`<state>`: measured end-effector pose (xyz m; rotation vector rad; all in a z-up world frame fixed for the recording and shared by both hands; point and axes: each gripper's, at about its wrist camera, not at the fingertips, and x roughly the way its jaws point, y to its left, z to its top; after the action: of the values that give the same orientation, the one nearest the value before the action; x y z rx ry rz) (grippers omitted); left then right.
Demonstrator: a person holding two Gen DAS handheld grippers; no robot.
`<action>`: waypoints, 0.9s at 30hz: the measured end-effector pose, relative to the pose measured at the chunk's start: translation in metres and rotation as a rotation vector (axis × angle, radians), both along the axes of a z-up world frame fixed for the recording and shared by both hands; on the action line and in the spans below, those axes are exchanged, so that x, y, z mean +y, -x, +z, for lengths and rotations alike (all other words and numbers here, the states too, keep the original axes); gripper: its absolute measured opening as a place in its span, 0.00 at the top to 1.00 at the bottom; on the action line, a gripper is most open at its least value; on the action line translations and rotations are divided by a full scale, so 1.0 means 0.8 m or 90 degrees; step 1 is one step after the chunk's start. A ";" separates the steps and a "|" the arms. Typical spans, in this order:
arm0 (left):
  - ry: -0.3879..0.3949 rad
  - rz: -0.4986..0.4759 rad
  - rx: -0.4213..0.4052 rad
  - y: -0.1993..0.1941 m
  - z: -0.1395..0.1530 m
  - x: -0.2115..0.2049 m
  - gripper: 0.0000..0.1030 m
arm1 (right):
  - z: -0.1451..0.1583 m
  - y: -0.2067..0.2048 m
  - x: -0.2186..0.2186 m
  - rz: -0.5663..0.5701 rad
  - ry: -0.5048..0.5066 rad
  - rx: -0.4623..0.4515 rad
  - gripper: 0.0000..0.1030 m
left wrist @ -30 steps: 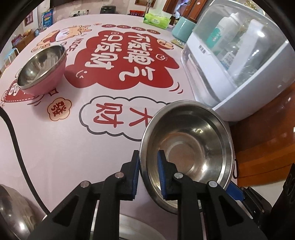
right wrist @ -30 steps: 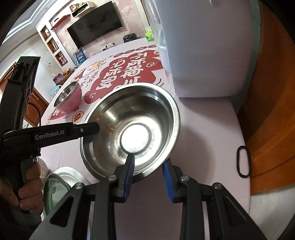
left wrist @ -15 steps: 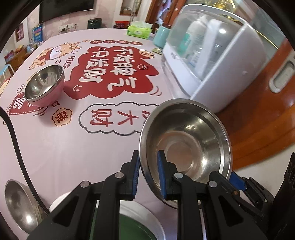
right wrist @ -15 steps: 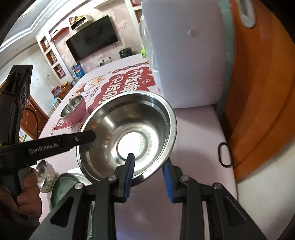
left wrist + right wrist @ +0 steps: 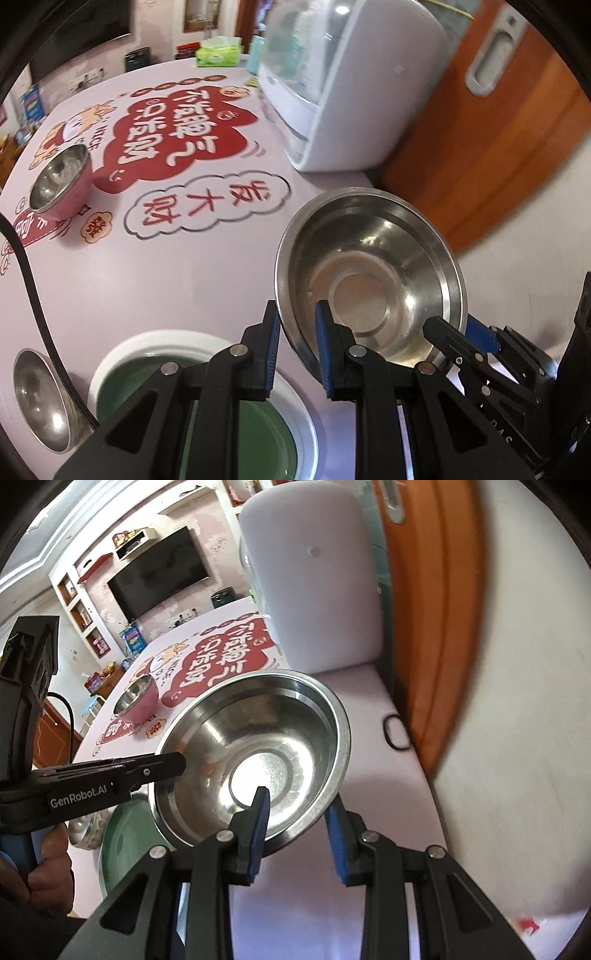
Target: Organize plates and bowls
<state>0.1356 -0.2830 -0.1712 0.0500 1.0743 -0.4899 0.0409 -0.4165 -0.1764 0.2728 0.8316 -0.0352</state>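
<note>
A large steel bowl is held in the air above the pink table. My left gripper is shut on its left rim. My right gripper straddles its near rim, one finger inside and one outside, shut on it; the bowl also shows in the right wrist view. Below sits a green plate with a white rim, also seen in the right wrist view. A small steel bowl lies at the lower left. A pink bowl stands farther back on the table.
A white sterilizer cabinet stands at the table's right back. An orange wooden door is to the right. A black cable crosses the left side. A black ring lies near the table edge. A green tissue box sits far back.
Both grippers have lifted the large steel bowl higher and drawn it back. The green plate and small steel bowl have come into view below it.
</note>
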 end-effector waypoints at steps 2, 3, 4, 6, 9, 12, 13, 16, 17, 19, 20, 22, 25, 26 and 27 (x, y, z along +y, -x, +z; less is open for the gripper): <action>-0.011 -0.020 0.007 0.010 -0.004 -0.005 0.83 | -0.004 0.011 -0.003 -0.010 -0.003 0.006 0.71; -0.017 -0.030 0.011 0.014 -0.007 -0.008 0.83 | -0.007 0.017 -0.004 -0.016 -0.005 0.009 0.71; -0.023 -0.038 0.016 0.018 -0.009 -0.010 0.83 | -0.009 0.021 -0.004 -0.019 -0.007 0.012 0.71; -0.040 -0.058 0.027 0.026 -0.017 -0.014 0.83 | -0.014 0.030 -0.004 -0.027 -0.011 0.018 0.71; -0.056 -0.078 0.040 0.034 -0.025 -0.017 0.83 | -0.022 0.042 -0.001 -0.034 -0.013 0.027 0.71; -0.069 -0.096 0.050 0.042 -0.030 -0.019 0.83 | -0.028 0.051 0.000 -0.039 -0.017 0.034 0.71; -0.076 -0.106 0.055 0.045 -0.032 -0.020 0.83 | -0.030 0.053 0.000 -0.039 -0.016 0.038 0.71; -0.091 -0.124 0.072 0.048 -0.040 -0.022 0.82 | -0.037 0.056 0.001 -0.031 -0.019 0.054 0.71; -0.095 -0.128 0.078 0.049 -0.042 -0.022 0.82 | -0.039 0.057 0.001 -0.028 -0.023 0.059 0.71; -0.101 -0.136 0.090 0.051 -0.047 -0.023 0.82 | -0.044 0.059 0.001 -0.025 -0.027 0.070 0.71; -0.105 -0.141 0.094 0.052 -0.049 -0.024 0.82 | -0.046 0.060 0.001 -0.023 -0.027 0.075 0.71; -0.113 -0.150 0.101 0.056 -0.054 -0.026 0.82 | -0.050 0.063 0.002 -0.021 -0.027 0.082 0.71; -0.119 -0.155 0.112 0.059 -0.059 -0.025 0.81 | -0.054 0.066 0.003 -0.016 -0.027 0.094 0.71; -0.120 -0.157 0.114 0.060 -0.060 -0.025 0.81 | -0.056 0.067 0.005 -0.013 -0.021 0.099 0.71; -0.121 -0.159 0.116 0.062 -0.061 -0.025 0.81 | -0.057 0.069 0.007 -0.011 -0.015 0.102 0.71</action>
<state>0.0863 -0.3033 -0.2202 0.3157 1.2987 -0.6247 -0.0140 -0.4113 -0.2221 0.3028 0.9895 -0.0640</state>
